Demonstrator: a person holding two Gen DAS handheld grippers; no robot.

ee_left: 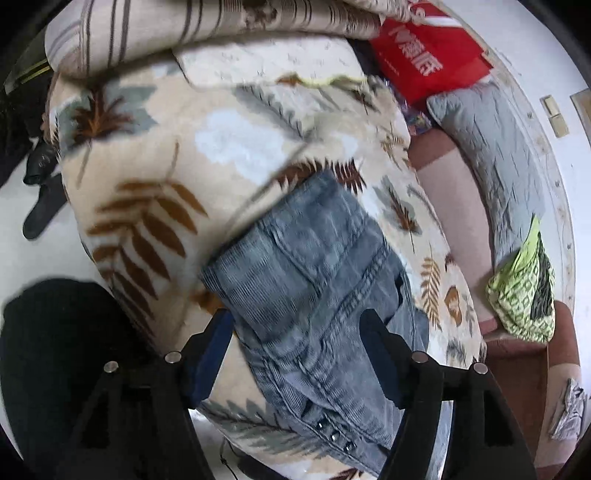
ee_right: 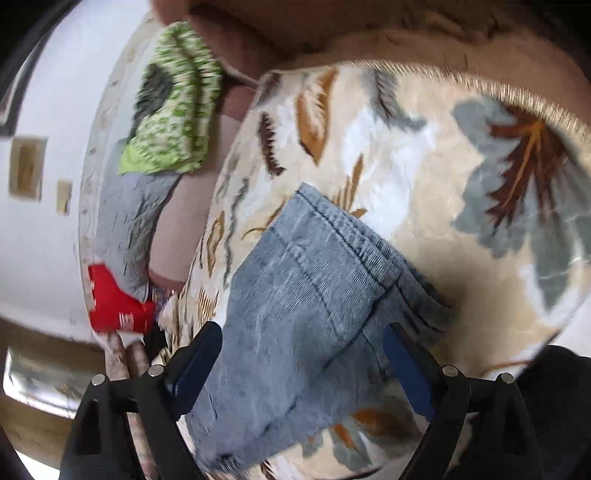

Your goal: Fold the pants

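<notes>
Left wrist view: we hold our left gripper (ee_left: 297,354) over a pair of faded blue denim pants (ee_left: 314,280) lying on a cream blanket (ee_left: 155,155) printed with brown and grey leaves. Its two blue-padded fingers (ee_left: 210,354) stand wide apart on either side of the pants and grip nothing; whether they touch the cloth we cannot tell. The garment runs from near the blanket's middle down toward its near edge, where a row of metal studs (ee_left: 334,435) shows. Beyond the blanket's far edge lie a striped quilt (ee_left: 207,26) and a red bag (ee_left: 428,55); off its right edge a grey quilted pad (ee_left: 495,147) and a green patterned cloth (ee_left: 524,295) rest on a pinkish sheet (ee_left: 450,195). A dark slipper (ee_left: 40,210) sits on the white floor at left.

Right wrist view: our right gripper (ee_right: 299,365) hangs over the stitched hem end of the pants (ee_right: 306,295), fingers (ee_right: 406,369) spread wide to either side of the cloth, nothing clamped. The blanket (ee_right: 443,166) fills the frame beneath, with the green cloth (ee_right: 173,110) and red bag (ee_right: 114,306) beyond its left edge.
</notes>
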